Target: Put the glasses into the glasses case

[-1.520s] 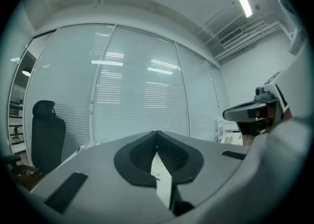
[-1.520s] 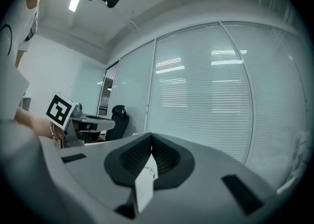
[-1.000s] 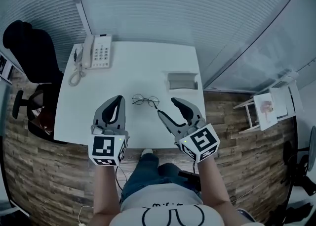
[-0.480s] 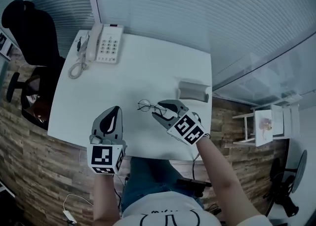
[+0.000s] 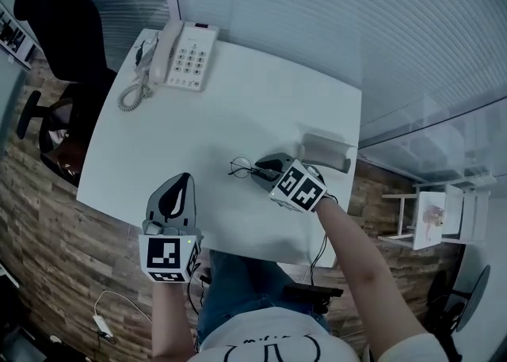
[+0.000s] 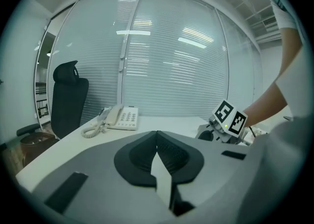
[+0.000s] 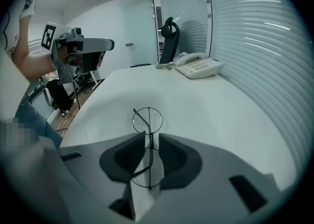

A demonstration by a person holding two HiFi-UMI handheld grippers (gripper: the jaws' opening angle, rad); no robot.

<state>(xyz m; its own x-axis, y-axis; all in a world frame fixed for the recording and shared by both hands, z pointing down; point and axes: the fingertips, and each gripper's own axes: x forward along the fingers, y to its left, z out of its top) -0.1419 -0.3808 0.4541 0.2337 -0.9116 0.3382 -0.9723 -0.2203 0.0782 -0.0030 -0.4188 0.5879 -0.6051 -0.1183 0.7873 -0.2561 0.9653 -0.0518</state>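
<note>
Round wire-framed glasses (image 5: 242, 167) lie on the white table (image 5: 238, 99), right of its middle. My right gripper (image 5: 259, 171) points steeply down over them. In the right gripper view its jaws are closing, with the bridge and near lens of the glasses (image 7: 147, 119) in the narrow gap of that gripper (image 7: 151, 137), and the pads do not press on the frame. The grey glasses case (image 5: 326, 150) stands just behind, near the table's right edge. My left gripper (image 5: 176, 194) hovers at the front edge, shut and empty, as its own view (image 6: 157, 134) shows.
A white desk phone (image 5: 184, 55) with a coiled cord sits at the table's far left corner. A black office chair (image 5: 59, 12) stands left of the table. Blinds cover a glass wall behind it. A small white stand (image 5: 436, 214) is on the floor at right.
My right gripper has dropped and tipped down onto the glasses, and its wide-open jaws have narrowed round the frame. My left gripper has sunk a little toward the table's front edge.
</note>
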